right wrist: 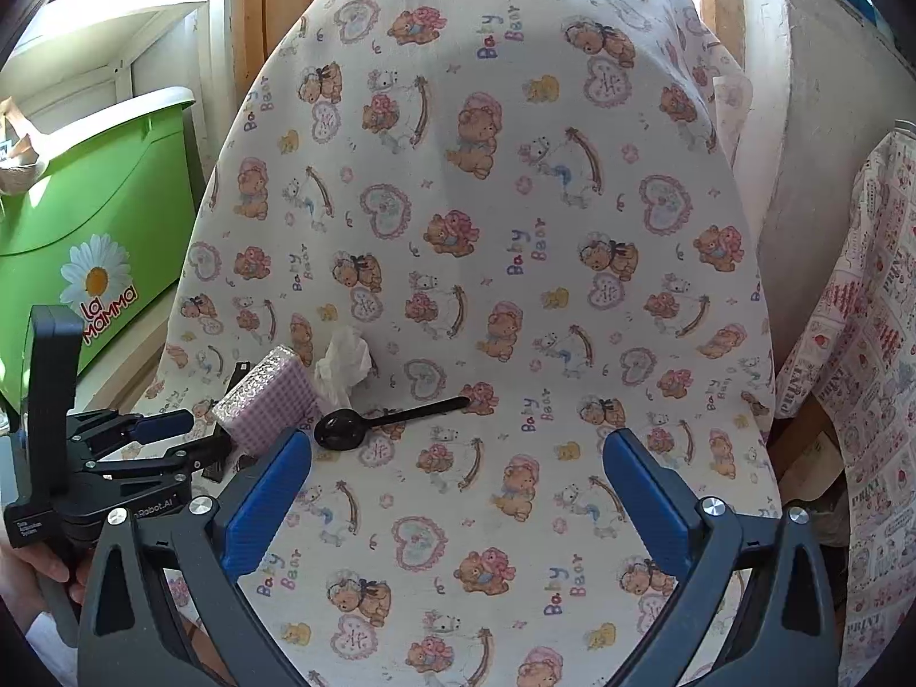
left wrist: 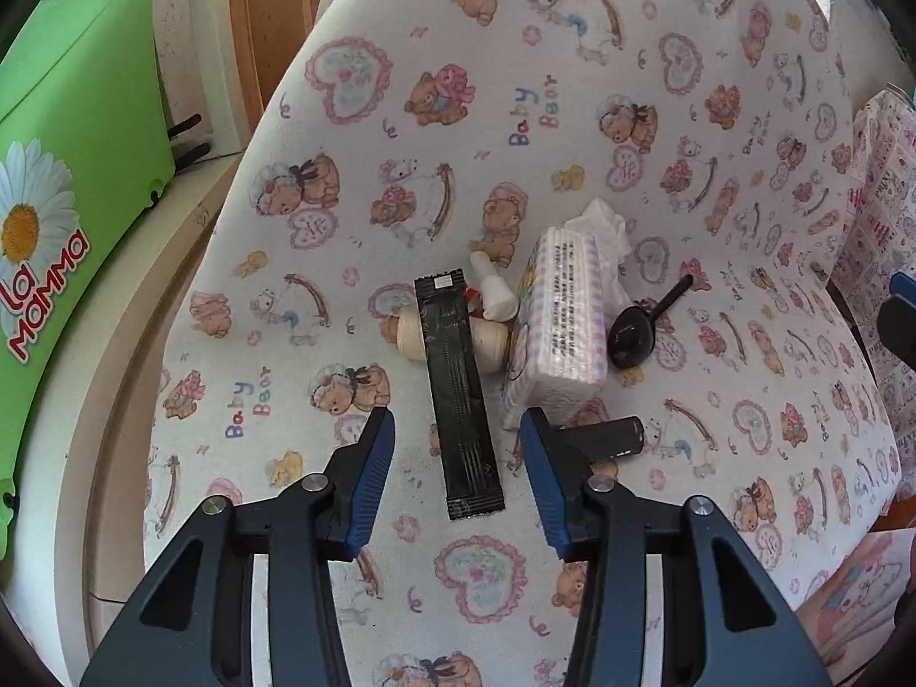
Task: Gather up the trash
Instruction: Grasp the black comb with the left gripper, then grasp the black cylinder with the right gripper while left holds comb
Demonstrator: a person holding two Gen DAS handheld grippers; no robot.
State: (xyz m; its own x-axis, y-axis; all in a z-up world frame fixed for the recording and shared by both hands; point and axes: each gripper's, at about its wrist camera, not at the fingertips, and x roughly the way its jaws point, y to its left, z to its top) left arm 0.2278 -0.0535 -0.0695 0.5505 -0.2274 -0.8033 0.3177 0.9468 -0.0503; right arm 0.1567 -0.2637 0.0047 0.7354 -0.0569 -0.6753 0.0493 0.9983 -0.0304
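On a bear-print cloth (left wrist: 458, 114) lies a long black sachet (left wrist: 461, 395), resting across a cream roll (left wrist: 407, 333). My left gripper (left wrist: 456, 418) straddles the sachet's near half. Its pads stand clear of the sachet on both sides, so it is open. Beside the sachet are a small white tube (left wrist: 495, 292), a pink checked tissue pack (left wrist: 564, 315), a crumpled tissue (left wrist: 601, 223), a black plastic spoon (left wrist: 635, 332) and a black cylinder (left wrist: 609, 438) behind the right finger. My right gripper (right wrist: 457, 441) hangs open over bare cloth, right of the spoon (right wrist: 366, 426) and tissue pack (right wrist: 269, 401).
A green bin (left wrist: 74, 143) with a daisy label stands left of the cloth-covered surface, also seen in the right wrist view (right wrist: 97, 200). A second printed cloth (right wrist: 870, 401) hangs at the right. A person's hand (right wrist: 34, 567) holds the left gripper's handle.
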